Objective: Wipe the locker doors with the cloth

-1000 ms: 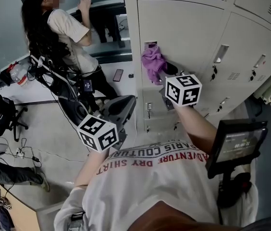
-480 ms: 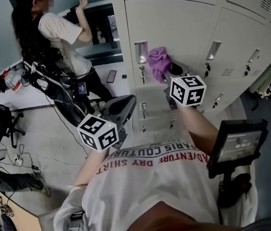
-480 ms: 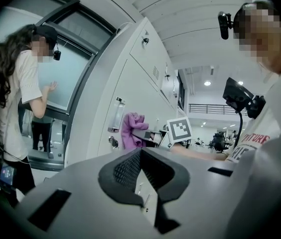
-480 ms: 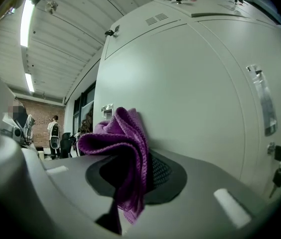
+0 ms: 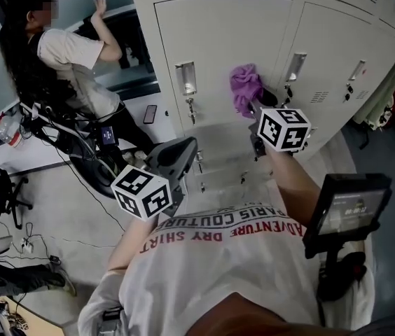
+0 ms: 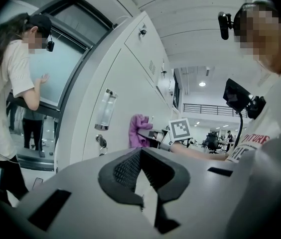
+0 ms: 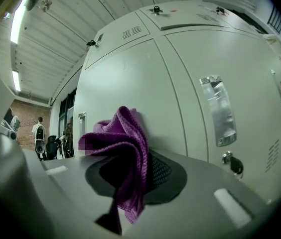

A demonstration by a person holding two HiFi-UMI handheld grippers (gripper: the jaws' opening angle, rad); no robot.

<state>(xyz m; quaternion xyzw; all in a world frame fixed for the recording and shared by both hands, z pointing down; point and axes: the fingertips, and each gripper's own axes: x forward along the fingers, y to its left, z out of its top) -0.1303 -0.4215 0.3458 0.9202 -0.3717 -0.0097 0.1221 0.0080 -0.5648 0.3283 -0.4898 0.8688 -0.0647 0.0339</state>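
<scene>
A purple cloth (image 5: 245, 86) is bunched against the pale grey locker door (image 5: 218, 40), near the door's right edge and well to the right of its metal handle (image 5: 185, 79). My right gripper (image 5: 258, 103) is shut on the cloth and presses it to the door. In the right gripper view the cloth (image 7: 125, 148) hangs out of the right gripper (image 7: 130, 176) and hides its tips. My left gripper (image 5: 181, 151) hangs low in front of the lockers, shut and holding nothing. The left gripper view shows the left gripper (image 6: 140, 156), with the cloth (image 6: 138, 131) on the door beyond.
More locker doors (image 5: 337, 54) run to the right. A person (image 5: 57, 54) stands at the left with a hand on a glass pane. Cables and gear (image 5: 78, 145) lie on the floor there. A screen on a stand (image 5: 344, 212) is at my right side.
My right gripper has slid the cloth rightwards across the door, from beside the handle towards the door's right edge. The left gripper has stayed where it was.
</scene>
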